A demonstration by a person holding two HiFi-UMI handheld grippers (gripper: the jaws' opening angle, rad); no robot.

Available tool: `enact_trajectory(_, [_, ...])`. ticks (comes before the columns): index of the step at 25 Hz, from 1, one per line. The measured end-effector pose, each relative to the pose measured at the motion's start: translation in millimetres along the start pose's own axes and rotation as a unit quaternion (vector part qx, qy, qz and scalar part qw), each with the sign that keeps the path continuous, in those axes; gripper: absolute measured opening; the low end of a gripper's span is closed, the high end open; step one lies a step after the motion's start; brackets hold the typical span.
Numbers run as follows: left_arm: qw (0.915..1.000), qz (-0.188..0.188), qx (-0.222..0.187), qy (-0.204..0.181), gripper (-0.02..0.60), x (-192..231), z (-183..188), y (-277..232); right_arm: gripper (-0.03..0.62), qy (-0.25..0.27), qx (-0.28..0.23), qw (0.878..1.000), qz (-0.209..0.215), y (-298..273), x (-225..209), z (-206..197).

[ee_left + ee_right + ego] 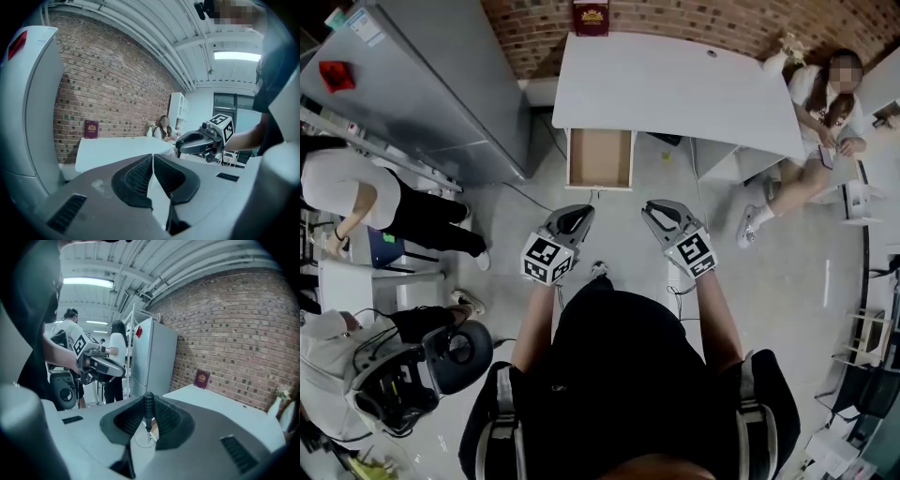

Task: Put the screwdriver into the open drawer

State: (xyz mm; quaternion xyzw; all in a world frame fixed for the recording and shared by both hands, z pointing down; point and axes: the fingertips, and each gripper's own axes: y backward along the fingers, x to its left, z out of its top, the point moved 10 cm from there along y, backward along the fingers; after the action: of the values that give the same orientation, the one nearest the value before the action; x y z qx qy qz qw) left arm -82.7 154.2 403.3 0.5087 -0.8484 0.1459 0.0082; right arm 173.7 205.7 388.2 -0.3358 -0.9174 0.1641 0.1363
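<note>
My right tongs (148, 419) are shut on the screwdriver (148, 405). Its dark handle stands up between the two black pads, and its thin metal tip points down toward my hand. My left tongs (153, 164) are closed too, pad against pad, with nothing between them. I hold both tongs out in front of me, side by side and a little apart.

The open drawer (600, 157) is ahead of me, and my tongs are well apart from it. It sticks out from under the white worktop (675, 89), near its left end. I see only its bare brown bottom. A dark red book (591, 17) leans on the brick wall at the back of the worktop. A person sits at the right end of the worktop, and other people stand by the big grey cabinet (441, 84) on my left.

I think the carrying comes next, and here is what could go wrong. The handle is round and smooth, so it could spin or slide out if my squeeze goes soft. Then it would fall on the floor (787, 281), because there is only floor between me and the drawer. If I let go too early, it could hit the drawer's front edge and bounce out. If I reach in too high, the handle could bump the edge of the worktop above the drawer.
</note>
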Motion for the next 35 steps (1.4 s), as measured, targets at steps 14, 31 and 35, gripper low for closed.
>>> enact_trajectory(14, [0.9999,-0.008,-0.01,0.003,0.023,67.7,4.2,-1.1,0.117,-0.001,0.02,1.0,-0.007,-59.7,-12.9,10.7])
enact_trajectory(31, [0.997,0.069,-0.027,0.02,0.023,100.7,-10.2,43.7,0.117,0.046,0.045,0.996,0.057,-130.7,-24.8,11.2])
enact_trajectory(35, [0.9955,0.085,-0.03,0.028,0.023,101.9,-10.1,37.5,0.117,0.055,0.054,0.995,0.068,-136.1,-42.5,6.3])
